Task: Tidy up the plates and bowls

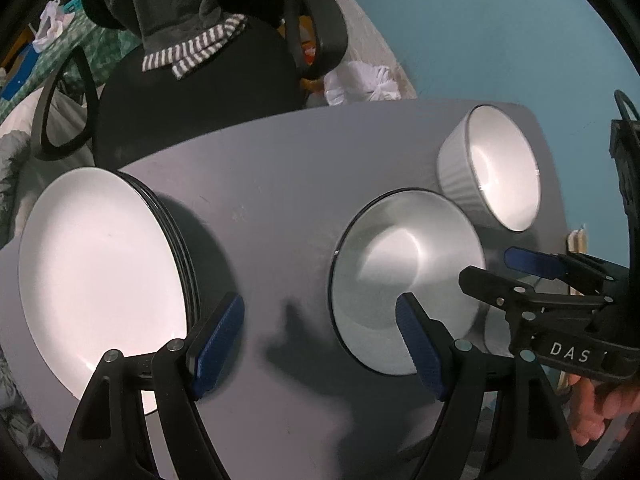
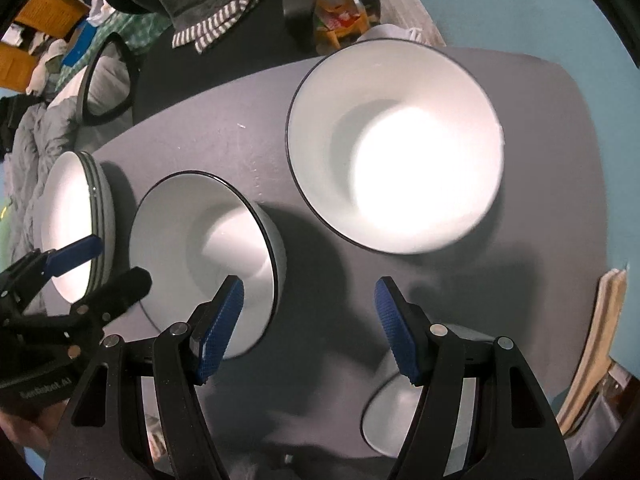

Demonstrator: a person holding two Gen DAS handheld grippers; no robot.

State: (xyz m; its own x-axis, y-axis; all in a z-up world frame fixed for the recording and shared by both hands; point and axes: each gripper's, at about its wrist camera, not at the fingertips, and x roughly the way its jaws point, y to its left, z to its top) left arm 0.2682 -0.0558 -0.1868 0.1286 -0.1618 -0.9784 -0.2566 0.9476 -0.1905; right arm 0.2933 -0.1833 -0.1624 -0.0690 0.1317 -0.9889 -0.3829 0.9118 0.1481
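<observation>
both hand-held grippers open over the grey counter [image 2: 540, 128], nothing between the jaws.

my left hand-held gripper [image 1: 320, 344] hangs spread wide between the plate stack [image 1: 100, 272] at the counter's left edge and the middle bowl [image 1: 404, 276]. my right hand-held gripper [image 2: 310, 328] points down with its jaws apart, between that bowl [image 2: 208, 256] and a small bowl [image 2: 404, 420], below the large bowl [image 2: 396, 148].

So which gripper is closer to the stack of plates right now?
Left. The left gripper hangs open just beside the stack of plates, while the right gripper sits beyond the middle bowl.
</observation>
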